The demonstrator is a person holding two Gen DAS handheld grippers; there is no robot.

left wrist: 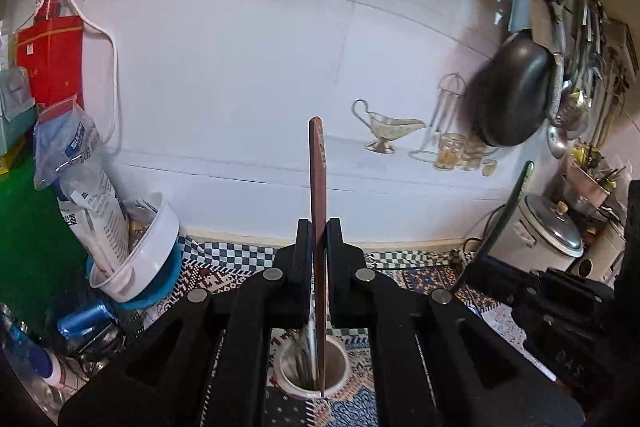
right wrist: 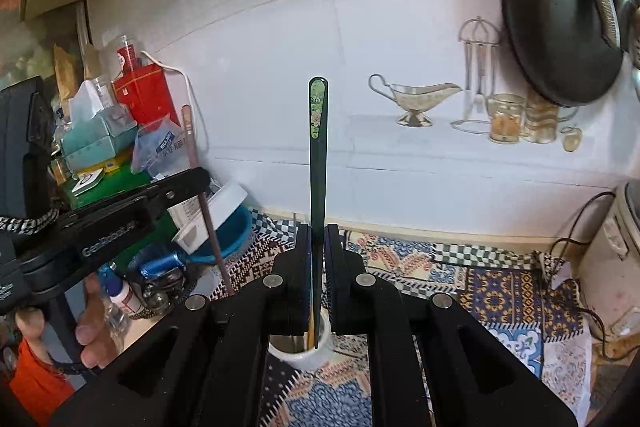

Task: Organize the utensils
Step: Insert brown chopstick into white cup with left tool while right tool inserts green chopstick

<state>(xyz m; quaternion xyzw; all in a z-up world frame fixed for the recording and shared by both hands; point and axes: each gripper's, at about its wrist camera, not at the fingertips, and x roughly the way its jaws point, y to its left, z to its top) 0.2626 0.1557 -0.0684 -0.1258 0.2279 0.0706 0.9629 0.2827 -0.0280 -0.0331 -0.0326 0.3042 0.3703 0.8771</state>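
My left gripper (left wrist: 319,227) is shut on a brown-handled utensil (left wrist: 317,167), held upright with its lower end inside a white cup (left wrist: 338,383) directly below. My right gripper (right wrist: 318,231) is shut on a dark green-handled utensil (right wrist: 318,147) with a floral tip, also upright, its lower end in a white cup (right wrist: 288,355) that holds other utensils. In the right wrist view the left gripper (right wrist: 192,183) with its brown utensil (right wrist: 196,163) shows at the left. In the left wrist view the right gripper (left wrist: 486,259) with the green utensil (left wrist: 516,195) shows at the right.
A patterned cloth (right wrist: 500,295) covers the counter. A white bowl in a blue basin (left wrist: 136,263), bags and a red box (left wrist: 52,63) crowd the left. A rice cooker (left wrist: 548,231) stands at the right, and a black pan (right wrist: 560,19) hangs on the tiled wall.
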